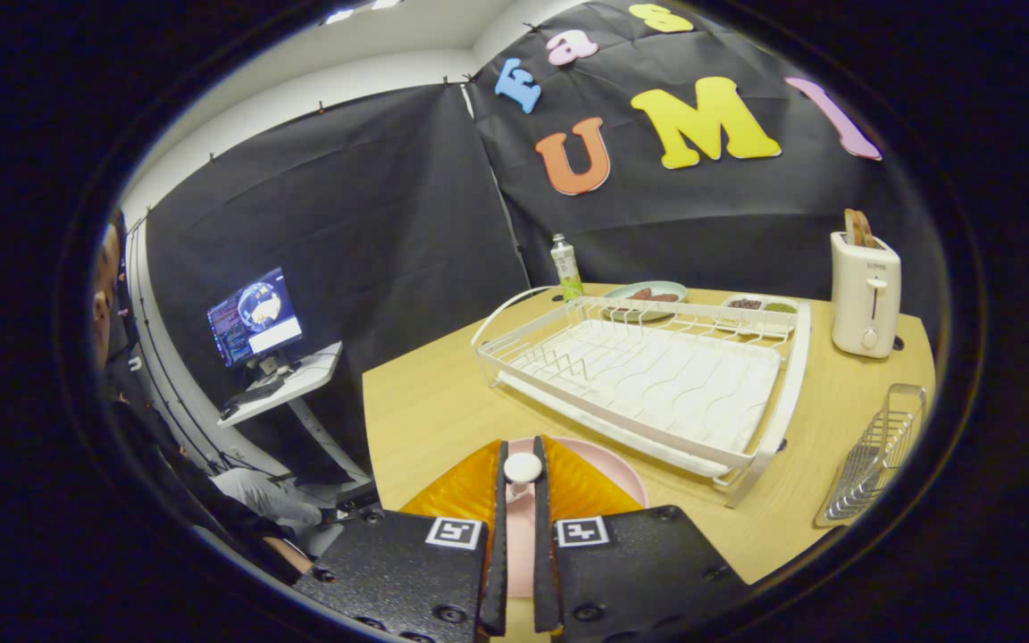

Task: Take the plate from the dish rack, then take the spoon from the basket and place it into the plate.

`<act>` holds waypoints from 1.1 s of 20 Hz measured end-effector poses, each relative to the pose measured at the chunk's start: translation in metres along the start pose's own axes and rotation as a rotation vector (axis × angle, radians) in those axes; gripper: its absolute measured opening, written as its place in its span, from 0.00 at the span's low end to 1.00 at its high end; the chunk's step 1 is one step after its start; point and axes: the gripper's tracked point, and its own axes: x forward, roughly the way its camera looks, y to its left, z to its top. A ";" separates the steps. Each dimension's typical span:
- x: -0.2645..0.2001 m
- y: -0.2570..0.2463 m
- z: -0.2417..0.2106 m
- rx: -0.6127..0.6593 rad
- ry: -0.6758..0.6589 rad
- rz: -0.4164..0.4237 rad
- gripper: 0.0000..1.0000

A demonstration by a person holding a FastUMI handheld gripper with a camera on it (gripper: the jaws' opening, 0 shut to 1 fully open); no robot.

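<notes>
gripper view: fingers of the gripper (521, 473) nearly closed, pinching a white spoon (522, 467) by its end, right over the pink plate (617, 478) on the table (416, 402). white dish rack (648, 375) just beyond, wire basket (876, 451) off right.

The pink plate (617, 478) lies flat on the worktop beside the empty white dish rack (657, 375); the white spoon (522, 468) stands over it, pinched upright.
</notes>
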 end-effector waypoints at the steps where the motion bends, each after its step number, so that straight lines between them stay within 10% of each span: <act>1: -0.002 -0.004 0.002 -0.001 -0.009 -0.016 0.18; 12: -0.038 -0.028 0.031 -0.044 -0.148 -0.299 0.88; 22: -0.136 -0.022 0.055 -0.020 -0.408 -0.849 1.00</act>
